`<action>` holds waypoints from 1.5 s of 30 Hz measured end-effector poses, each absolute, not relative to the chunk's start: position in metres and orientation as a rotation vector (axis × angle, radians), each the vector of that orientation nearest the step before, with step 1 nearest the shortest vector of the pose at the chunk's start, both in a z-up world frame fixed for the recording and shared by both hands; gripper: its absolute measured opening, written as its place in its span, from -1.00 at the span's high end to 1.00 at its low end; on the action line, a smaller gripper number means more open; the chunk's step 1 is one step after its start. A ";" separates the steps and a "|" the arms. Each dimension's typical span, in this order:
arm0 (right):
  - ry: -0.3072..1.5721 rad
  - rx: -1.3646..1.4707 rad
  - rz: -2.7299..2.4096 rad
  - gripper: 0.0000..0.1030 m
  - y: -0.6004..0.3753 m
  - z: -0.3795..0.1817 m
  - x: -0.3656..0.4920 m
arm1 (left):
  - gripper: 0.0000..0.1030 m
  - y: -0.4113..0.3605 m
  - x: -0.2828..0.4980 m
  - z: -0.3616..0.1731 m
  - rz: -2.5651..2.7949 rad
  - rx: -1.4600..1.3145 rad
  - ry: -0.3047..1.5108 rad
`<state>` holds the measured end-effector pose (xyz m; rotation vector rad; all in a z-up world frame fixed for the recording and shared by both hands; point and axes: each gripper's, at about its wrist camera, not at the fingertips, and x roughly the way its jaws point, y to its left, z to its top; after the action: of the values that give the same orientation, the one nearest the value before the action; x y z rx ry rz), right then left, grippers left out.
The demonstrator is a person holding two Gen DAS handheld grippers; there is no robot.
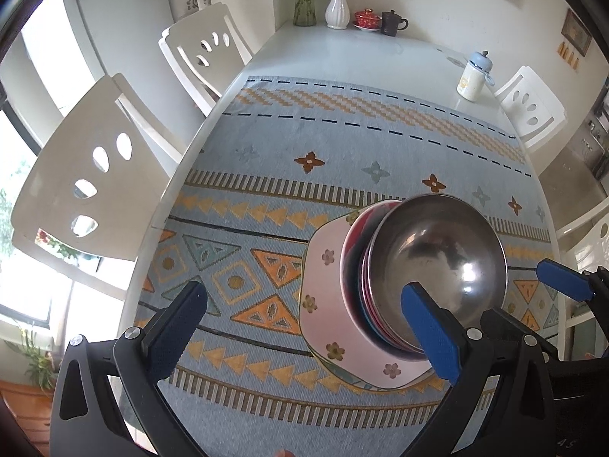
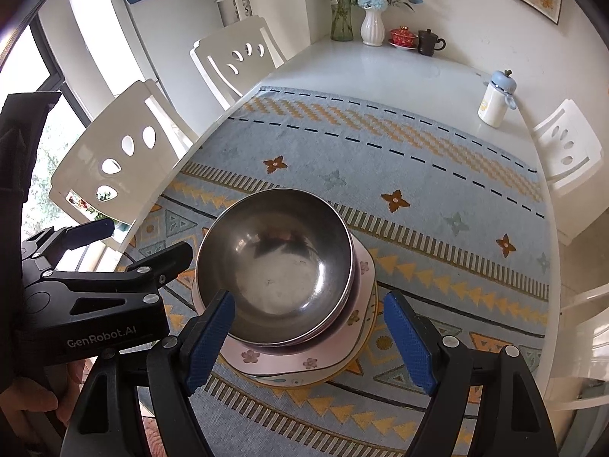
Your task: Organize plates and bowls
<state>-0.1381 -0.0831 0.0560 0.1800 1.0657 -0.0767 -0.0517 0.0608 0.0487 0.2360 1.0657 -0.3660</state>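
Note:
A steel bowl (image 1: 445, 262) (image 2: 278, 262) sits on top of a stack: several coloured bowls (image 1: 359, 266), then a pink flowered plate (image 1: 323, 293) (image 2: 281, 360), on the patterned tablecloth. My left gripper (image 1: 308, 331) is open and empty, above the stack's left side, its right finger (image 1: 430, 331) over the steel bowl's near rim. My right gripper (image 2: 310, 342) is open and empty, straddling the stack's near side, its left finger (image 2: 209, 342) by the bowl's rim. The right gripper also shows in the left wrist view (image 1: 567, 280), and the left gripper in the right wrist view (image 2: 133, 255).
A white bottle with a blue cap (image 1: 474, 76) (image 2: 496, 99) stands at the far right of the table. Vases (image 1: 337, 9), a red cup and a dark mug (image 1: 392, 23) stand at the far end. White chairs (image 1: 91, 175) (image 2: 563, 148) line both sides.

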 end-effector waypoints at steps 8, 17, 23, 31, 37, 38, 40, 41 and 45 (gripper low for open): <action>1.077 0.190 -0.075 -0.54 -0.087 0.054 -0.138 | -0.98 0.058 -0.052 0.047 -0.365 0.234 1.076; 1.084 0.188 -0.068 -0.54 -0.088 0.053 -0.137 | -0.98 0.058 -0.053 0.047 -0.353 0.242 1.072; 1.087 0.188 -0.061 -0.54 -0.086 0.052 -0.135 | -0.98 0.060 -0.052 0.047 -0.348 0.238 1.076; 1.093 0.188 -0.066 -0.54 -0.085 0.050 -0.131 | -0.98 0.061 -0.050 0.046 -0.354 0.234 1.078; 1.098 0.189 -0.071 -0.54 -0.086 0.049 -0.130 | -0.98 0.060 -0.046 0.046 -0.359 0.238 1.077; 1.098 0.189 -0.071 -0.54 -0.086 0.049 -0.130 | -0.98 0.060 -0.046 0.046 -0.359 0.238 1.076; 1.099 0.189 -0.074 -0.54 -0.087 0.048 -0.130 | -0.98 0.060 -0.046 0.046 -0.359 0.240 1.074; 1.100 0.189 -0.076 -0.54 -0.087 0.048 -0.129 | -0.98 0.060 -0.046 0.046 -0.360 0.241 1.073; 1.099 0.190 -0.078 -0.54 -0.086 0.047 -0.128 | -0.98 0.062 -0.044 0.046 -0.363 0.241 1.073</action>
<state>-0.1282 -0.0861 0.0472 0.1900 1.0992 -0.0784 -0.0436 0.0616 0.0458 0.2407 1.0728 -0.3630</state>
